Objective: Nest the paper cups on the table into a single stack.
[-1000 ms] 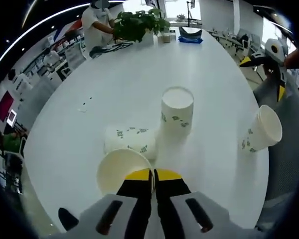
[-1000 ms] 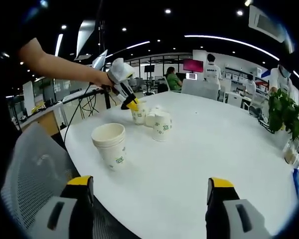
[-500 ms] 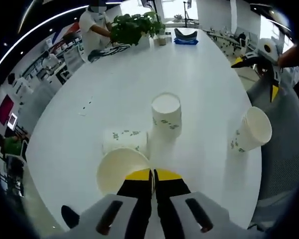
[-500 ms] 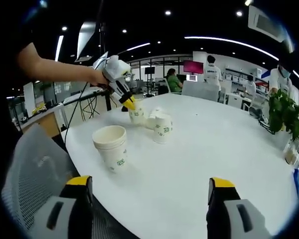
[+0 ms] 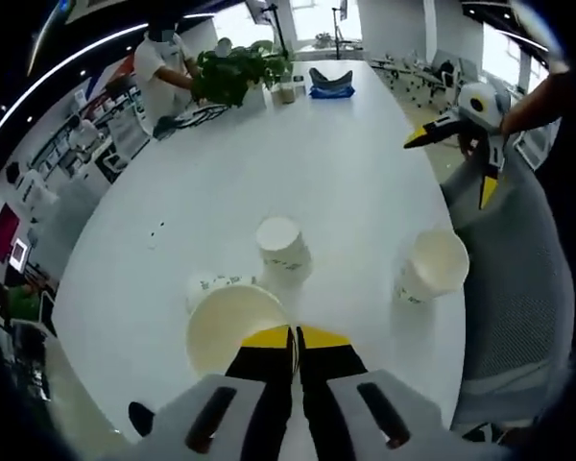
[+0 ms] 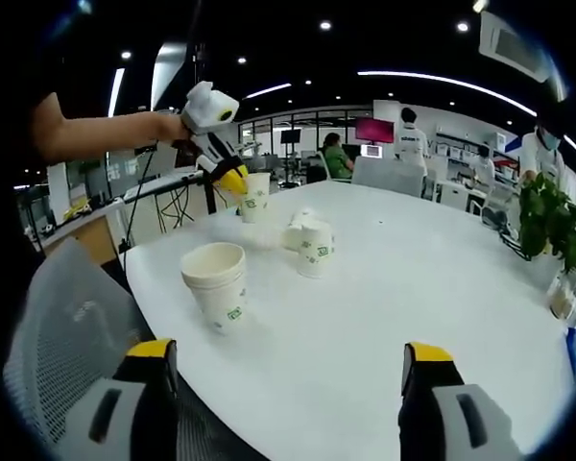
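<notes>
while the left gripper point(image 5: 295, 336) pinches the rim of a white paper cup point(image 5: 233, 327) with green leaf print, lifted above the tabletop point(image 5: 346, 182), its fingers are clamped together. an upright cup point(image 5: 282, 245), a toppled cup point(image 5: 211, 284) and a short stack point(image 6: 216, 284) stand below. the right gripper point(image 6: 281, 370) is spread wide, holding nothing.

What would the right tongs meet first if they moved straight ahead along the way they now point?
Probably the bare white table. The open right tongs point across it. The stacked cups sit left of the line, and the upright cup looks slightly left too, though depth is uncertain.
</notes>
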The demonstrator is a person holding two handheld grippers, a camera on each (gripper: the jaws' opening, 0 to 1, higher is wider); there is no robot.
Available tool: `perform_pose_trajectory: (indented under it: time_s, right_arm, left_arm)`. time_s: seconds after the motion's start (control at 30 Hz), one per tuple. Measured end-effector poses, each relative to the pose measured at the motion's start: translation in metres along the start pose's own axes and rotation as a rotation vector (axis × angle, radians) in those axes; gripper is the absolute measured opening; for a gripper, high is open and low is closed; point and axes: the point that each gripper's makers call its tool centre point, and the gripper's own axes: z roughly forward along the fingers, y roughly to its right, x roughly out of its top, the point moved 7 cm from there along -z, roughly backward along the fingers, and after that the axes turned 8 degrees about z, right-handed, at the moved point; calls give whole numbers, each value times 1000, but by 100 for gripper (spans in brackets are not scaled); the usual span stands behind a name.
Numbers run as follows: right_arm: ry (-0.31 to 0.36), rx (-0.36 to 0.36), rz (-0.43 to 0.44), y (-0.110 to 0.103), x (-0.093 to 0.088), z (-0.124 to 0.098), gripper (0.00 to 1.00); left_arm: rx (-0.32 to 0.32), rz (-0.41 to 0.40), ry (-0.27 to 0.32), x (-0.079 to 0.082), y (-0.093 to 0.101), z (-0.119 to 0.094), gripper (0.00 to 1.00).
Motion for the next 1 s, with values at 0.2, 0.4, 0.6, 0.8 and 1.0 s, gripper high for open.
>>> perform_pose_trajectory:
  time_s: [0.2,0.4,0.6,0.8,1.0]
  right_arm:
    - [5,0,0,0,1,0,99]
    - [12,-6,-2,1,1,-1,99]
    - [14,-7,-3,1,1,-1,99]
    - [17,-7,-4,0,2,-1,99]
    - [14,-6,-5,0,2,-1,99]
  left_arm:
    - [-45,6,48,27,23,-12,0]
    - [-75,36,62,40,37,-17,0]
    - [-98,68,67,54,53,-22,0]
    - [-125,98,71,61,67,-22,0]
    - [-165,133,77,69,87,-21,0]
